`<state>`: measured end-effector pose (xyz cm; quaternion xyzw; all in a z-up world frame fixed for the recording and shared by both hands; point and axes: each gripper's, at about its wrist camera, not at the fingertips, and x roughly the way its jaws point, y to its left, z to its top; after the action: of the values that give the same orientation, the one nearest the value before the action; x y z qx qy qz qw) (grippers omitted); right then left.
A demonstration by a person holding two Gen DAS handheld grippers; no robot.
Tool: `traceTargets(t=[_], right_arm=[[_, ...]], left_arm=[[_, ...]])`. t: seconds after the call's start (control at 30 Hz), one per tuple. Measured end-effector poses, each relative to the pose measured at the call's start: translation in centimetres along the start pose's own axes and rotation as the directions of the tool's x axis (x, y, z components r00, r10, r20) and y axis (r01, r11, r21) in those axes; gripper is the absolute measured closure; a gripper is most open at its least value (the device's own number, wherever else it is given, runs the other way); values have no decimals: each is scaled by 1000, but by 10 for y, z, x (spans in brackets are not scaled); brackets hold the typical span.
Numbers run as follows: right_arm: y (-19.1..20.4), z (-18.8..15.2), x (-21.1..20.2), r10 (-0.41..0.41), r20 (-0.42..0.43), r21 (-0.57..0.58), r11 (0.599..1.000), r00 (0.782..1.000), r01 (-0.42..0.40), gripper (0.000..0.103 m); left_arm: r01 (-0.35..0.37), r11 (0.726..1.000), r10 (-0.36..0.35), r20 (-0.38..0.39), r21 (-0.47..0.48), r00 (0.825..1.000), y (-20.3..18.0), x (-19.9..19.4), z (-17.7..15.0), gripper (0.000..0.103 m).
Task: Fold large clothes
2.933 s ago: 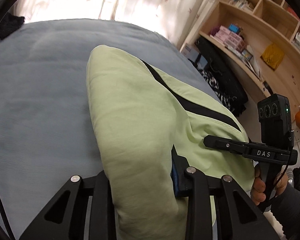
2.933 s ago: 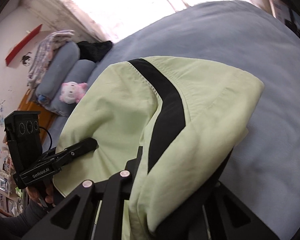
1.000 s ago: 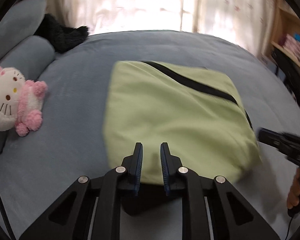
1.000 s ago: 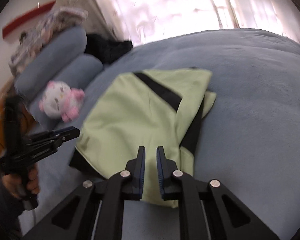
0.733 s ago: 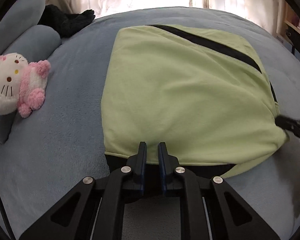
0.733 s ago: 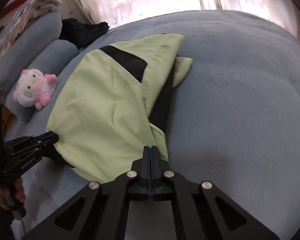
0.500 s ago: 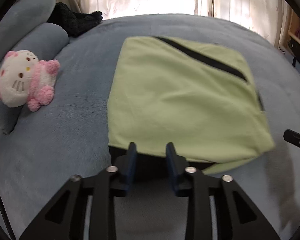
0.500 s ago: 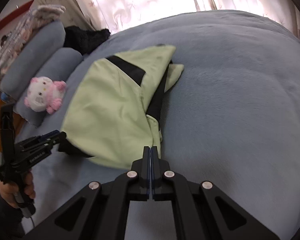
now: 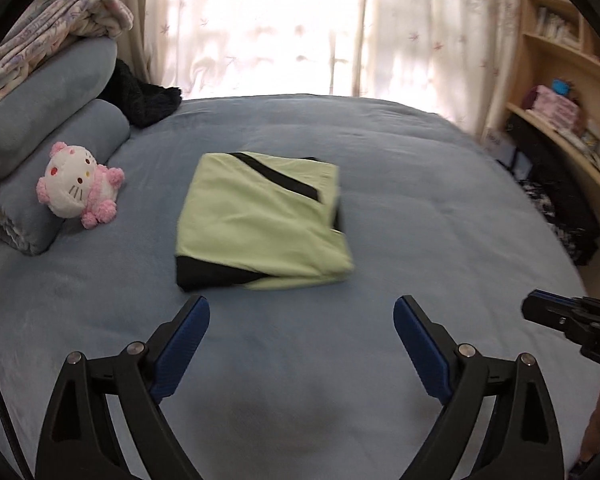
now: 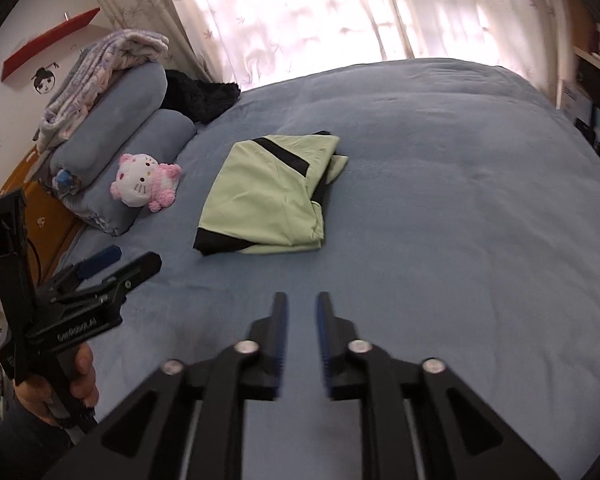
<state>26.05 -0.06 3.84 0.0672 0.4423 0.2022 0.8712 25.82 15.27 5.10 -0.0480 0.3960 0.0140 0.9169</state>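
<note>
Lying folded into a compact rectangle near the middle of the bed (image 9: 420, 208), the light green garment (image 9: 256, 220) with black trim rests flat, well apart from both grippers. Sits just beside the pink-and-white plush toy (image 9: 76, 190), on the side away from the rolled grey pillows (image 9: 48, 120), with the dark fuzzy item (image 9: 144, 100) farther off toward the curtained window. Seen from the left wrist: left gripper (image 9: 300, 340) spread wide, holding nothing, hovering over bare bedding on the near side of the garment. Seen from the right wrist: right gripper (image 10: 302, 336) narrowly parted, also holding nothing, likewise on the near side of the garment. Judging from this layout, looks like the folding is finished or very nearly so, with the step in hand being release and pull-back. To do it well: keep both grippers clear of the garment's near black edge so nothing snags and drags a layer open; lift away rather than sweeping across the top. Worth checking the side of the garment away from the plush toy, where a lower layer pokes out a little and the stacked edges look uneven; if tidying, pinch only that loose layer and tuck it in line, pressing lightly so the soft bedding does not let the stack slide.
</note>
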Motion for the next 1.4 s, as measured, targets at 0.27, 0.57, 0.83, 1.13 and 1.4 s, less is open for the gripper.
traceTargets(t=[0.27,0.57,0.83,1.13,1.4], right_arm=[[-5,-49,-99,-31,29,2,1000,999,31,67],[0,-95,-157,-119,90,-33,992,989,123,46],[-3,-148,-128,-187,61,7,982,981,186,46],[-1,-162,-121,-216,76,-5,976,973,217,46],[-2,-162,-117,-225,80,-16,974,971,227,45]], left_arm=[[-15,1000,16,15,-9,1000,-47,-81,-44,10],[-52,999,52,46,7,998,-89,-141,-90,9],[-68,998,69,45,-10,997,-110,-148,-124,8],[-118,993,119,19,-11,993,-117,-137,-146,8],[-120,992,120,-12,-25,993,-115,-129,-151,8]])
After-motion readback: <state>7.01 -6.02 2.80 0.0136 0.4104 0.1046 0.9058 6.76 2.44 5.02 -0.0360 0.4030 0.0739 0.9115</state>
